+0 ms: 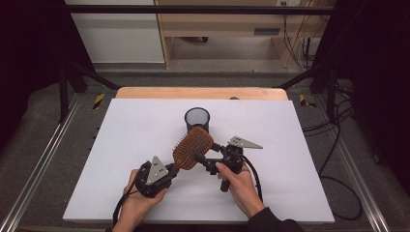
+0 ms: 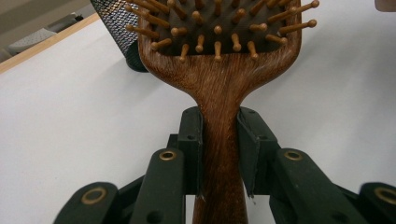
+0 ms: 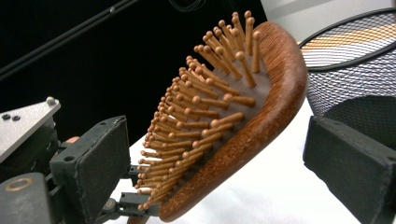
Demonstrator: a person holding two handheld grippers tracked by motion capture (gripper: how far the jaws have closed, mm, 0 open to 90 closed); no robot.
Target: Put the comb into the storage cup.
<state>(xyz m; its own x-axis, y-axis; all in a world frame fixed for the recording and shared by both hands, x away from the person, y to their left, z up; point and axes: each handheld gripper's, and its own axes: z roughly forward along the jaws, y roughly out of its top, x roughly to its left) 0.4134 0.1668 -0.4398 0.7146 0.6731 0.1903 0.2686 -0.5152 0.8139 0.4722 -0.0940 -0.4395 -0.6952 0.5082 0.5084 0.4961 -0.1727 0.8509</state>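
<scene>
A wooden paddle hairbrush [image 1: 192,147] with peg bristles is held up over the white table. My left gripper [image 1: 170,169] is shut on its handle [image 2: 219,154], the two pads pressed to the handle's sides. In the right gripper view the brush head [image 3: 261,112] stands tilted between the jaws of my right gripper [image 3: 224,168], which is open, with a gap on each side of the head. In the high view my right gripper [image 1: 207,153] sits at the head's right edge. A black mesh cup [image 1: 197,118] stands upright just beyond the brush.
The white sheet [image 1: 121,145] covers most of the table, with a wooden edge [image 1: 200,93] at the far side. Metal rails [image 1: 43,154] run along both sides. Cables [image 1: 333,145] trail on the floor at the right.
</scene>
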